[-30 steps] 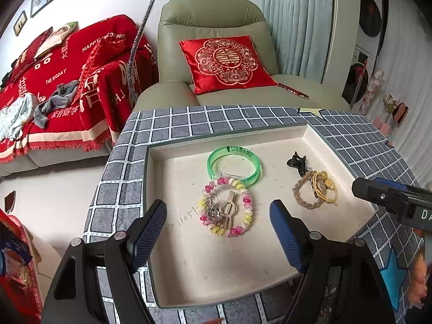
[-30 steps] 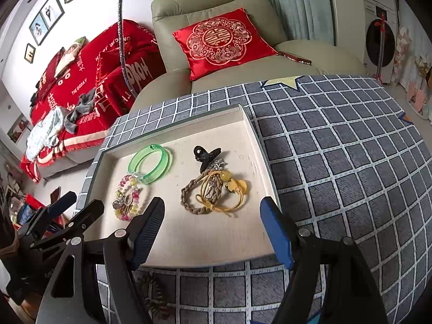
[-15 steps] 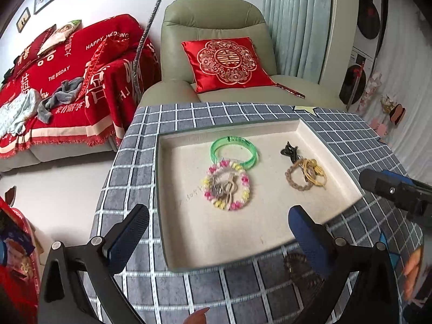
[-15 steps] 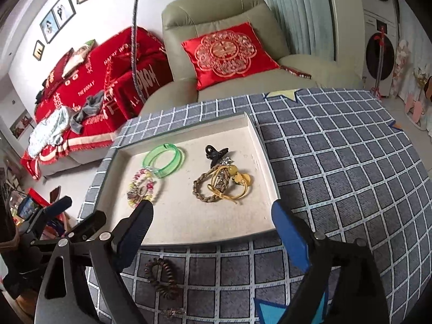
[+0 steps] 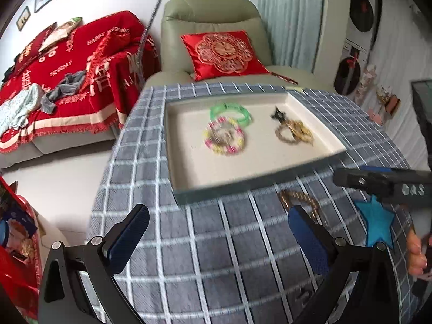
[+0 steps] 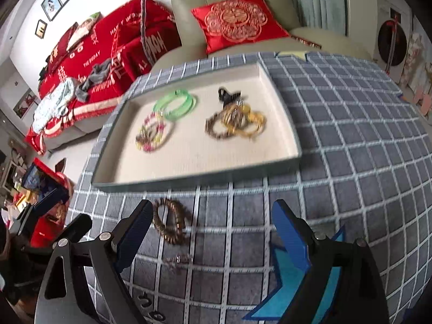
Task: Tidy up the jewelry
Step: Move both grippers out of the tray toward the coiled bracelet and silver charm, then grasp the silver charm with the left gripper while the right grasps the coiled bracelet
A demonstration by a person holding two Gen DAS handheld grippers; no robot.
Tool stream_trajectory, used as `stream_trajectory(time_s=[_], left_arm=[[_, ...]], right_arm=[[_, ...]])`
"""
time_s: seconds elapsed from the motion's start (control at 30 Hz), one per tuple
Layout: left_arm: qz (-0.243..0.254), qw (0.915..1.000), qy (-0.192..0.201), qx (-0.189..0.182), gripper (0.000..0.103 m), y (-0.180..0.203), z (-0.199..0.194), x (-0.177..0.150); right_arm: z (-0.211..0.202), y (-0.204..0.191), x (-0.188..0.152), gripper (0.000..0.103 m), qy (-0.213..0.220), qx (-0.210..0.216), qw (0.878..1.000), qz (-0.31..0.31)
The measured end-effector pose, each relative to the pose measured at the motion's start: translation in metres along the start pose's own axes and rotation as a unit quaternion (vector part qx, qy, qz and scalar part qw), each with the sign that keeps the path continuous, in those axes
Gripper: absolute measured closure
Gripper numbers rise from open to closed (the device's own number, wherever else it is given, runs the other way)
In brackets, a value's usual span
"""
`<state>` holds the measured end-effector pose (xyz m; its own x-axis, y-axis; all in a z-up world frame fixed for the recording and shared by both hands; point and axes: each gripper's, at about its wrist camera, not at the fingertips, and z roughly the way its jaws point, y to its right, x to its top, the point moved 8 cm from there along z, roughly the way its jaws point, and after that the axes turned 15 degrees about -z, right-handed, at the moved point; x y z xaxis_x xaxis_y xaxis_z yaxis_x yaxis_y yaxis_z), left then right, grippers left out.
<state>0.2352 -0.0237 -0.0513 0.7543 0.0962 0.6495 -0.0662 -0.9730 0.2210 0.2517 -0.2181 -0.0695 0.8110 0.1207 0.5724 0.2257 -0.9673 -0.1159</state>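
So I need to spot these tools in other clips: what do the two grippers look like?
Both match: black angular frames with silver screws and two fingers faced with blue textured pads. Left gripper, right gripper. The right gripper's body carries pale letters in the left view. No sleeve or cable shows.

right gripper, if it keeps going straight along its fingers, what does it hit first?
Most likely the checked tablecloth, just short of the tray. The right gripper is open and empty; the brown bead bracelet lies just inside its left finger, so it may clip that. Depth is unclear.

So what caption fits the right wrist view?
Open right gripper above a brown bead bracelet lying outside the jewelry tray.
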Motion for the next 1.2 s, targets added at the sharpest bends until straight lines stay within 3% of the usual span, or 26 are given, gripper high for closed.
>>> stream_trajectory(time_s=[0.27, 0.5, 0.67, 0.77, 0.9, 0.97, 1.2], left_arm=[[0.023, 0.9982, -0.043, -0.033, 0.0, 0.024, 0.005, -0.043], [0.019, 0.9974, -0.056, -0.042, 0.0, 0.034, 0.007, -0.053], [0.024, 0.9964, -0.069, -0.043, 0.0, 0.039, 0.014, -0.059], [0.027, 0.9957, -0.075, -0.048, 0.0, 0.046, 0.018, -0.061], [0.039, 0.9944, -0.081, -0.056, 0.0, 0.057, 0.023, -0.062], [0.046, 0.9933, -0.09, -0.057, 0.01, 0.062, 0.027, -0.064], [0.059, 0.9904, -0.104, -0.07, 0.018, 0.077, 0.038, -0.064]], right_arm=[[0.02, -0.017, -0.013, 0.015, -0.039, 0.03, 0.999, -0.018], [0.037, -0.031, -0.015, 0.05, -0.065, 0.043, 0.996, -0.045], [0.048, -0.036, -0.017, 0.058, -0.08, 0.044, 0.993, -0.07], [0.049, -0.036, -0.016, 0.068, -0.08, 0.031, 0.993, -0.087], [0.049, -0.032, -0.015, 0.09, -0.081, 0.01, 0.991, -0.102], [0.048, -0.028, -0.015, 0.09, -0.078, 0.01, 0.992, -0.097], [0.047, -0.014, -0.014, 0.091, -0.073, 0.01, 0.995, -0.073]])
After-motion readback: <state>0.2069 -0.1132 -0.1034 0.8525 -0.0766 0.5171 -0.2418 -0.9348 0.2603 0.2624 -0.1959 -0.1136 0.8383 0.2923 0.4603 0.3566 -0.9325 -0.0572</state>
